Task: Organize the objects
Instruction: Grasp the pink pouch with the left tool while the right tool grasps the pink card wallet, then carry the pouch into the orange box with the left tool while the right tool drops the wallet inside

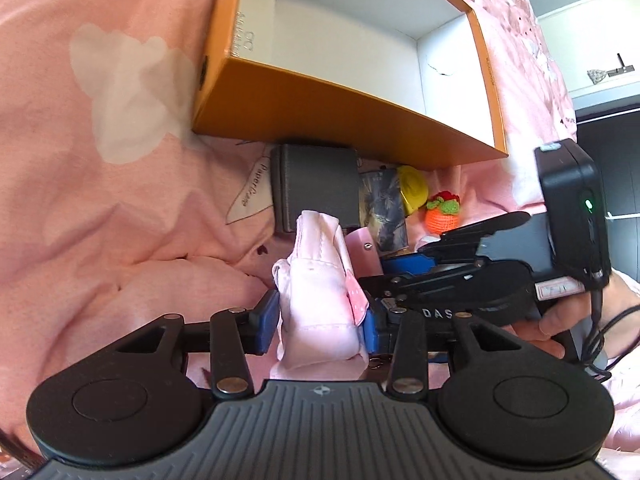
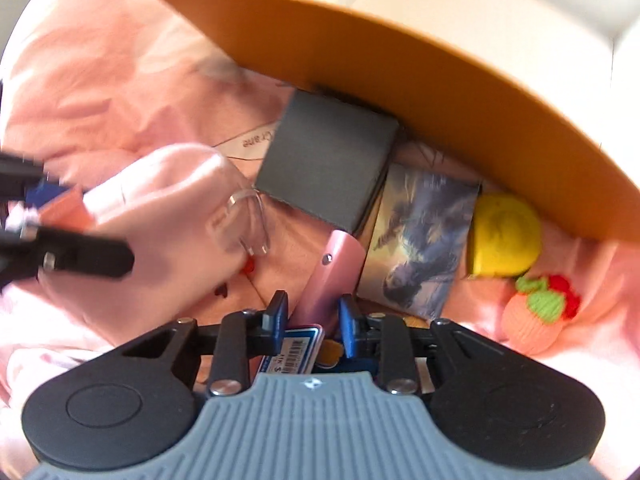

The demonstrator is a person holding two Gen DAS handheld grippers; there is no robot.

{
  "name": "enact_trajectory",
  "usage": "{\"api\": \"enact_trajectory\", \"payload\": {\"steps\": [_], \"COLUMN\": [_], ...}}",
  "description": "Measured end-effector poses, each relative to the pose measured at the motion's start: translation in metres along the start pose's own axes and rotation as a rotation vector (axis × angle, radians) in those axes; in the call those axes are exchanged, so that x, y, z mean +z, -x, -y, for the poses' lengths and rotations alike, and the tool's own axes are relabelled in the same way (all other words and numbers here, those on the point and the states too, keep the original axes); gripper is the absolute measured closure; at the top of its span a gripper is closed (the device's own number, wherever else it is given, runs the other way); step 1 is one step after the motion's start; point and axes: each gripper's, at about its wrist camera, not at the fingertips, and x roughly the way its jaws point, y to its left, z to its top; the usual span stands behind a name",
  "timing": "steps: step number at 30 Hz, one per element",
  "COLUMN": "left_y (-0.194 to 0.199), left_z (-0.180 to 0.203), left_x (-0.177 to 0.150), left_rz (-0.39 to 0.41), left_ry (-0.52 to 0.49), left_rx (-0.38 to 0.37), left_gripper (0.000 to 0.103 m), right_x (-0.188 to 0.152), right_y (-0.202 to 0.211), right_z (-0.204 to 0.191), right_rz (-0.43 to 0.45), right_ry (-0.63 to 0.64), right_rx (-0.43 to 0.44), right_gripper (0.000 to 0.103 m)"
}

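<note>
My left gripper (image 1: 318, 326) is shut on a pale pink fabric pouch (image 1: 320, 300), its blue pads pressing both sides. The pouch (image 2: 168, 216) also shows at the left of the right wrist view, with the left gripper (image 2: 48, 208) blurred on it. My right gripper (image 2: 313, 314) points down at the bedding, and its pads are shut on the near end of a flat pink snap case (image 2: 338, 268). In the left wrist view, the right gripper (image 1: 396, 280) sits just right of the pouch, held by a hand (image 1: 560, 320).
An open orange box (image 1: 340, 112) with a white inside lies beyond on the pink bedding (image 1: 100, 220). Against its near wall lie a grey box (image 2: 328, 160), a picture card (image 2: 420, 240), a yellow object (image 2: 504, 236) and a crocheted orange toy (image 2: 536, 316). A barcode tag (image 2: 296, 350) lies under the right gripper.
</note>
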Motion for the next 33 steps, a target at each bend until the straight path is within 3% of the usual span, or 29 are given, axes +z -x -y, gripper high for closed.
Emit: {"api": "enact_trajectory", "payload": {"steps": [7, 15, 26, 33], "left_y": [0.007, 0.037, 0.078, 0.095], "left_z": [0.019, 0.049, 0.078, 0.092], "left_x": [-0.007, -0.017, -0.005, 0.019], "left_rz": [0.050, 0.206, 0.399, 0.541], "left_ry": [-0.076, -0.201, -0.261, -0.287], "left_rx": [0.056, 0.165, 0.168, 0.190], "left_gripper": [0.068, 0.068, 0.069, 0.069], "right_x": [-0.004, -0.021, -0.026, -0.017], "right_y": [0.010, 0.051, 0.110, 0.153], "right_z": [0.010, 0.010, 0.010, 0.025], "right_rz": [0.039, 0.225, 0.454, 0.608], "right_ry": [-0.031, -0.045, -0.040, -0.074], "right_rx": [0.054, 0.145, 0.190, 0.196], "right_gripper": [0.076, 0.082, 0.084, 0.084]}}
